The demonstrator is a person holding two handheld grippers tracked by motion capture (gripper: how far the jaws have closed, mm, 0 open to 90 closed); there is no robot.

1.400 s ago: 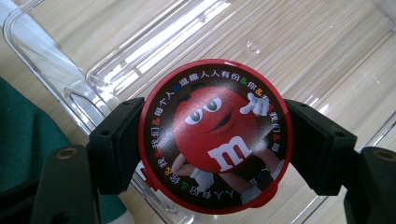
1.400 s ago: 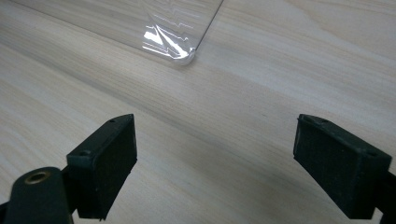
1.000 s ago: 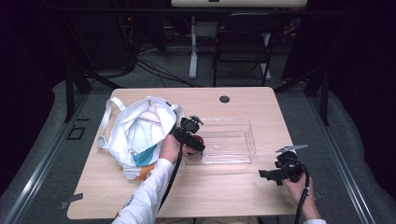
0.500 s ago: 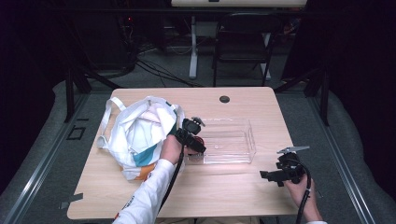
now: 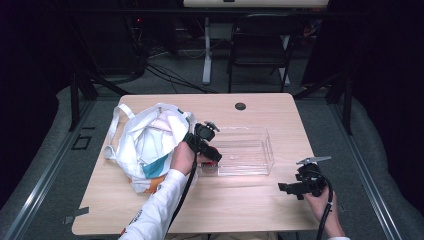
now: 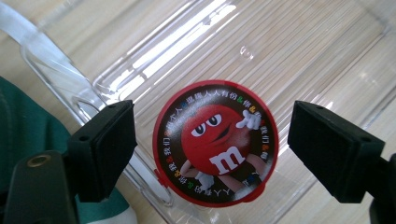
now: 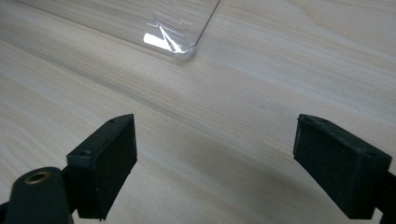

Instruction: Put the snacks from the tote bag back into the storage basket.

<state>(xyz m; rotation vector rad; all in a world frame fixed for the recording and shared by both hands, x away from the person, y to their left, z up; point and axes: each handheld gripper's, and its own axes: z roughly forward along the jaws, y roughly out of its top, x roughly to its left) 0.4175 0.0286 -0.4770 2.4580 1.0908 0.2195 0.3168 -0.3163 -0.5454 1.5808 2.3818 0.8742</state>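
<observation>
Hovering over the clear plastic rectangular tray (image 6: pixel 327 56), the left gripper (image 6: pixel 212 144) has just been opening; its spread jaws flank the round red-rimmed candy tin (image 6: pixel 215 143) inside without touching it. Near that tray's corner, the right gripper (image 7: pixel 229 163) is spread wide over the light wooden table (image 7: pixel 280 70), holding nothing.

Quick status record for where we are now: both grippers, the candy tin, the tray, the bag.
left gripper: jaws have just been opening; pads stand clear of the tin on both sides
round red candy tin: lies flat in the tray, near its corner, lid up
clear plastic tray: on the table, right of the bag
white tote bag: on the table's left side, mouth open
right gripper: open, nothing between the jaws, over bare table near a tray corner
</observation>
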